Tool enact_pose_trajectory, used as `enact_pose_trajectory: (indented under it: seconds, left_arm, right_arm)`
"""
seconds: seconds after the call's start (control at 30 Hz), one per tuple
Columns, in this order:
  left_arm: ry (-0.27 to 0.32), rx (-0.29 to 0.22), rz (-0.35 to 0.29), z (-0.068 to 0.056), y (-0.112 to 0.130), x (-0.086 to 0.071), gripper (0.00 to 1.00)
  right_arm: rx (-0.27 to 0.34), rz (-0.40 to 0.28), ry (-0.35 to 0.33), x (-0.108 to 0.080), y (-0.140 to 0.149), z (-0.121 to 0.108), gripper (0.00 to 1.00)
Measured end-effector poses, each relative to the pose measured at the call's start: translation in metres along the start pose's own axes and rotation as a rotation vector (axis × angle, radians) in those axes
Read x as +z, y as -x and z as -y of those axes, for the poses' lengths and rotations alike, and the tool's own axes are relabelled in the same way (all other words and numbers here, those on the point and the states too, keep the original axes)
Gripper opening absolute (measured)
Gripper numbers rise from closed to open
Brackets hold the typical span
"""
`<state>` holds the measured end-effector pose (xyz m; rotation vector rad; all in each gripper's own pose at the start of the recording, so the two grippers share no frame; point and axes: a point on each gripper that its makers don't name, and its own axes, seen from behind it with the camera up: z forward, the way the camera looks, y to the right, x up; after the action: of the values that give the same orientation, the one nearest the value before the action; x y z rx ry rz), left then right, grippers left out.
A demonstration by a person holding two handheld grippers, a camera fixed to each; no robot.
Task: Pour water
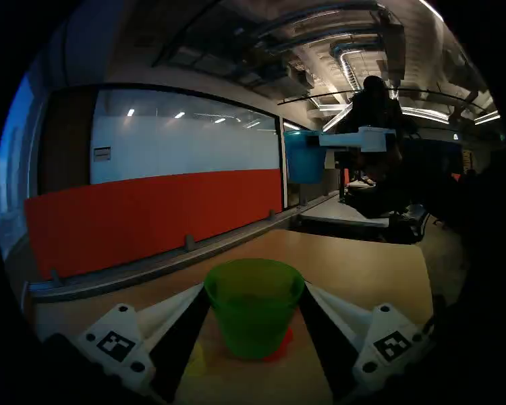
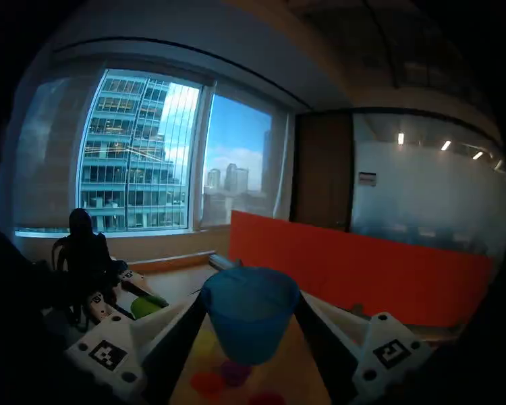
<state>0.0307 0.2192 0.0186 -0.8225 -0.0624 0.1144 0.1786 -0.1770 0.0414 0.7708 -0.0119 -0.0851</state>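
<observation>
A green cup (image 1: 253,320) stands upright between the fingers of my left gripper (image 1: 253,291), which is shut on its sides just above the wooden table (image 1: 361,270). My right gripper (image 2: 249,312) is shut on a blue cup (image 2: 249,324), also upright and held above the table. In the left gripper view the blue cup (image 1: 305,156) shows farther off and higher, in the white right gripper (image 1: 361,140). In the right gripper view the green cup (image 2: 145,307) appears low at the left in the left gripper (image 2: 121,287). I cannot tell whether either cup holds water.
Coloured round spots lie on the table: red (image 1: 285,343) and yellow (image 1: 195,361) by the green cup, purple (image 2: 234,371) and red (image 2: 206,382) under the blue one. An orange partition (image 1: 158,219) runs along the table's far edge. A person's dark sleeve (image 2: 84,260) is at the left.
</observation>
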Motion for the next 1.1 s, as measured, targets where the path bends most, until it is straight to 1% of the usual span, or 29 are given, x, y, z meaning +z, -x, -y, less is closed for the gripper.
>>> enact_pose_trajectory:
  seconds: [0.2, 0.5, 0.87, 1.1]
  left_arm:
    - [-0.005, 0.004, 0.001, 0.000, -0.001, -0.002, 0.87]
    - [-0.001, 0.010, 0.015, -0.002, 0.003, -0.002, 0.87]
    - [0.010, 0.017, 0.065, -0.004, 0.022, -0.004, 0.87]
    - [0.017, 0.022, 0.115, -0.004, 0.041, -0.002, 0.87]
  right_arm:
    - [0.001, 0.002, 0.021, -0.007, 0.003, -0.007, 0.91]
    - [0.005, 0.019, 0.024, -0.011, 0.016, -0.008, 0.92]
    - [0.007, 0.080, -0.005, -0.016, 0.055, 0.002, 0.92]
    - [-0.008, 0.128, -0.031, -0.017, 0.085, 0.009, 0.92]
